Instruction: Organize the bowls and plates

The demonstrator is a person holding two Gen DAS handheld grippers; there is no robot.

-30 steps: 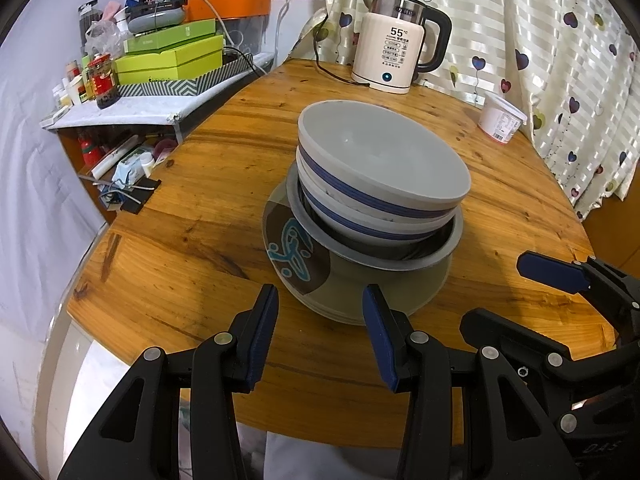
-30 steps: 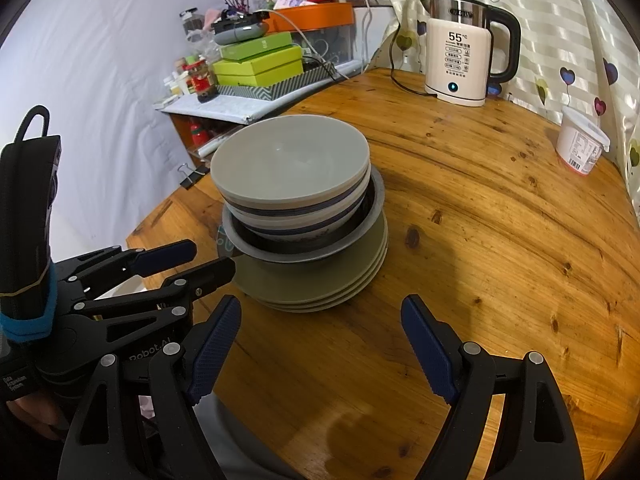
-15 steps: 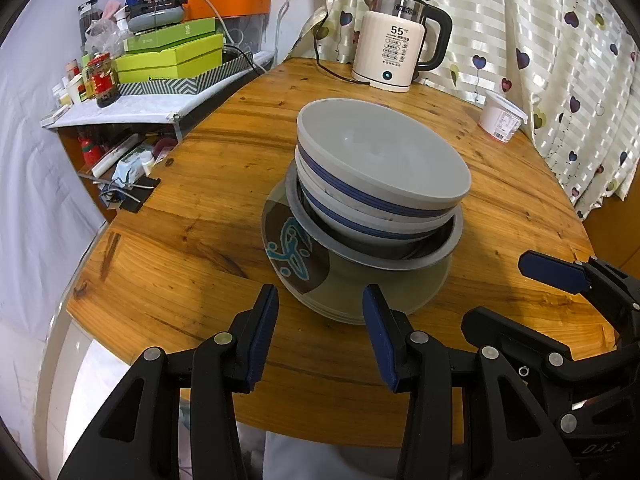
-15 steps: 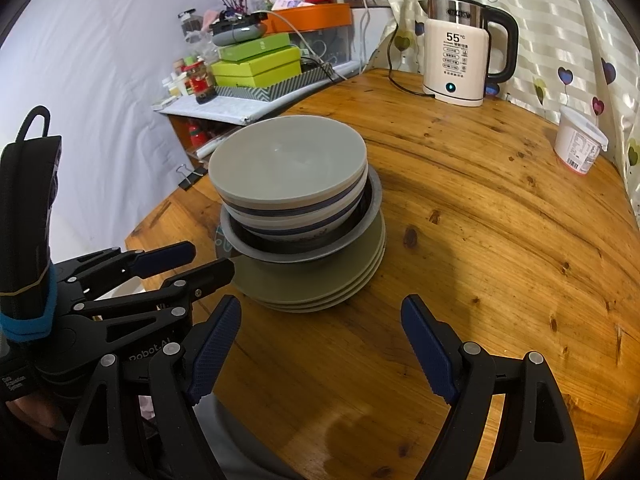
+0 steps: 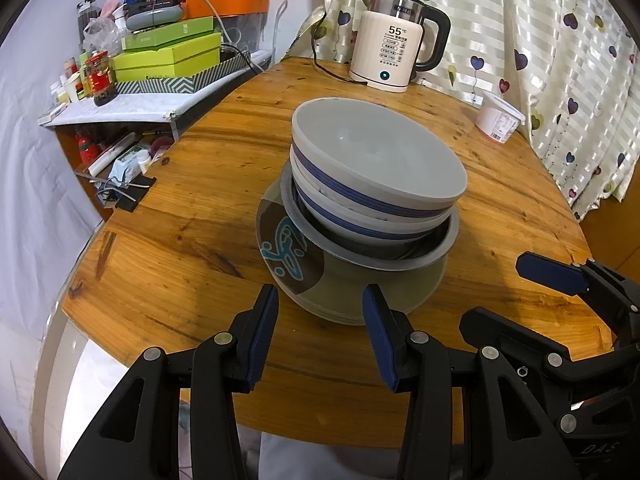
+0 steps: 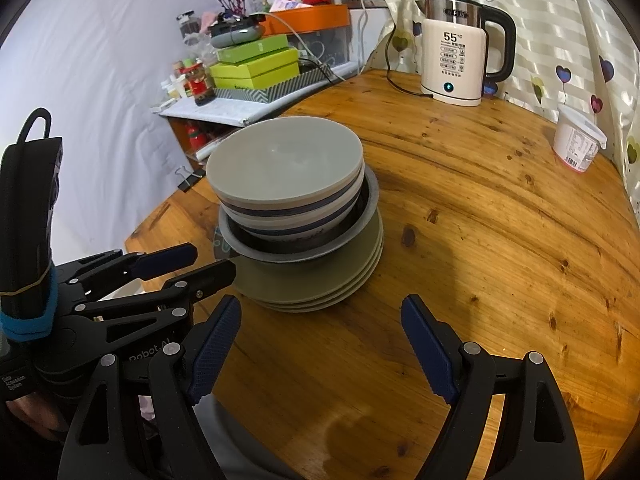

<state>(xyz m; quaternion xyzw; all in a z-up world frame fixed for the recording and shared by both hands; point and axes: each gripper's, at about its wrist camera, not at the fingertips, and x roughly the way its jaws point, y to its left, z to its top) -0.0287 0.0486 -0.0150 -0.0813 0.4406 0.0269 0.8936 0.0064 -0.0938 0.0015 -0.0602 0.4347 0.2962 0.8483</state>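
Bowls and plates sit as one stack near the middle of the round wooden desk (image 5: 192, 216), just ahead of both tools. The left hand-held gripper (image 5: 320, 332) hangs over the near edge of the desk with its jaws partly apart and nothing between them, aimed at the near rim of the stack. The right hand-held gripper (image 6: 320, 352) stands beside it, jaws spread wide and likewise empty, with bare wood in its gap and the stack ahead and to the left.

Outward from there: the plates (image 6: 320, 292) lie at the bottom, several stacked flat, the top one bearing a teal figure on a brown patch. On them rests a metal basin (image 5: 436, 254), and inside it two blue-banded bowls (image 5: 376, 196) are nested, leaning slightly toward the left tool. Beyond stand a white electric kettle (image 5: 390, 60) at the far edge and a lidded white tub (image 6: 578, 144) well to the right.

Everything already looks gathered, so the step in hand is probably a final check or a first lift. If the bowls are to come off, the top one should be pinched by its rim, one jaw inside and one outside, and lifted straight up so the lower bowl and basin do not drag. The lean suggests steadying the basin with the other tool.
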